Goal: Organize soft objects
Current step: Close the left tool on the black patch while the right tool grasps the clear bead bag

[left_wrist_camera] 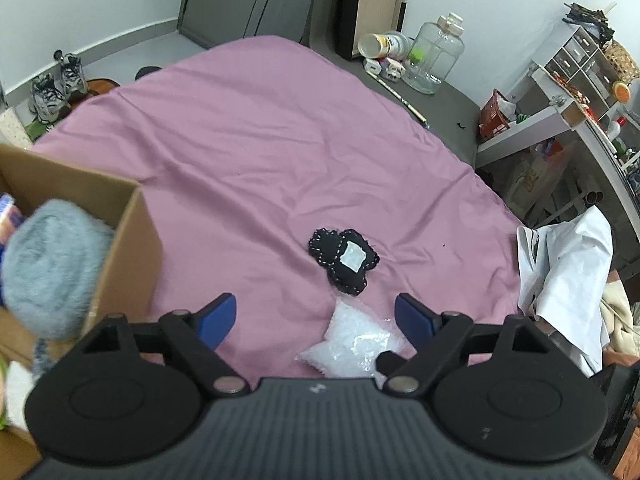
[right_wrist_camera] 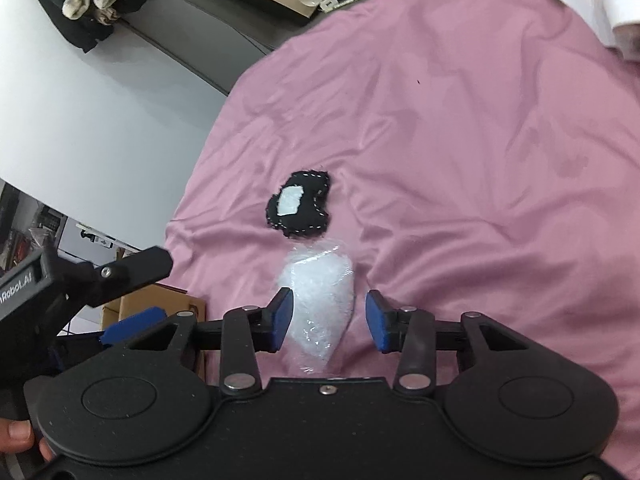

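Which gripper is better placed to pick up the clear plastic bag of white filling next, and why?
Right. The right gripper is open with its fingers either side of the clear bag. The left gripper is open too, but nearer the cardboard box.

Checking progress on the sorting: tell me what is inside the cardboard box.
In the cardboard box sits a fluffy grey-blue soft item, with something orange and blue beside it. The fluffy item and box walls hide anything deeper.

The left wrist view looks down and forward from well above the wrinkled pink bedsheet (left_wrist_camera: 280,140); the right wrist view sits lower and nearer; both share the black stitched felt pad (left_wrist_camera: 343,258) (right_wrist_camera: 299,205) and clear plastic bag of white filling (left_wrist_camera: 352,346) (right_wrist_camera: 320,300).
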The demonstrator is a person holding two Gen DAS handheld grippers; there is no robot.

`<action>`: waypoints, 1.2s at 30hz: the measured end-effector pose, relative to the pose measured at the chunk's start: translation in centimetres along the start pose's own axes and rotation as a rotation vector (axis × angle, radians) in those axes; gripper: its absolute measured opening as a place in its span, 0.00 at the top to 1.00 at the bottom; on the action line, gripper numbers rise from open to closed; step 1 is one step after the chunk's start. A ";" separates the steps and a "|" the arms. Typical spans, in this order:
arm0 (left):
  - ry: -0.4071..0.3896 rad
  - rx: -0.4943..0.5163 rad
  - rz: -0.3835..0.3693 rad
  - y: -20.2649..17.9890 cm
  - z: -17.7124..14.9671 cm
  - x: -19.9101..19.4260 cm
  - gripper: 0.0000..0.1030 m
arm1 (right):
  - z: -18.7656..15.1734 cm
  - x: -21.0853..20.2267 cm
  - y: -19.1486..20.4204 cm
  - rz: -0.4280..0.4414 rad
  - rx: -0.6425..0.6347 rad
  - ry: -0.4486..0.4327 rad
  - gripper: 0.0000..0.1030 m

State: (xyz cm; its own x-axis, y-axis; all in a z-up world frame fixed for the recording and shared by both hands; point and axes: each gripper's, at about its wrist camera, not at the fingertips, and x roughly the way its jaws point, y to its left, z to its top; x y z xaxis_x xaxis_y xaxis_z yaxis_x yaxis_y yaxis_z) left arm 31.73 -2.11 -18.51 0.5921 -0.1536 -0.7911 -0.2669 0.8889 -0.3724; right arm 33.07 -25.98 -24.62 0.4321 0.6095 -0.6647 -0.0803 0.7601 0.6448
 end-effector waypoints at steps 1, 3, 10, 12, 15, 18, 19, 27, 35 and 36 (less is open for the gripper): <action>0.003 0.000 -0.003 -0.1 0.1 0.4 0.17 | 0.0 0.3 -0.2 0.003 0.005 0.002 0.60; 0.013 0.000 -0.006 -0.4 0.1 1.4 0.17 | 0.0 0.6 -0.2 0.012 0.007 0.000 0.62; 0.042 -0.035 -0.009 -0.8 0.2 4.1 0.17 | 0.2 1.2 -0.5 0.042 0.018 -0.023 0.64; 0.039 -0.037 -0.010 -0.8 0.1 4.4 0.17 | 0.2 1.2 -0.5 0.057 0.026 -0.028 0.64; 0.041 -0.038 -0.004 -0.8 0.3 4.9 0.17 | 0.3 1.5 -0.5 0.073 0.023 -0.025 0.61; 0.038 -0.049 0.006 -0.7 0.5 5.2 0.17 | 0.6 2.0 -0.4 0.094 0.038 -0.032 0.61; 0.037 -0.052 0.007 -0.6 0.6 5.3 0.17 | 0.8 2.2 -0.3 0.097 0.030 -0.034 0.61; 0.032 -0.072 0.029 -0.3 1.4 6.3 0.17 | 1.2 2.9 0.6 0.047 -0.007 -0.049 0.82; 0.029 -0.090 0.020 -0.7 2.1 8.4 0.17 | 2.1 0.6 0.3 -0.069 0.005 -0.146 0.85; 0.028 -0.093 0.015 -0.8 2.2 8.6 0.17 | 2.2 0.4 0.1 -0.075 0.020 -0.149 0.85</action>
State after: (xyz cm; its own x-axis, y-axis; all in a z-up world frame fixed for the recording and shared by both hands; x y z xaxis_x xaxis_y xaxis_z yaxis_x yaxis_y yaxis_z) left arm 38.75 -3.20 -23.93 0.5668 -0.1537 -0.8094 -0.3459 0.8473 -0.4031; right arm 35.21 -26.13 -24.01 0.5647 0.5100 -0.6489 -0.0258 0.7967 0.6038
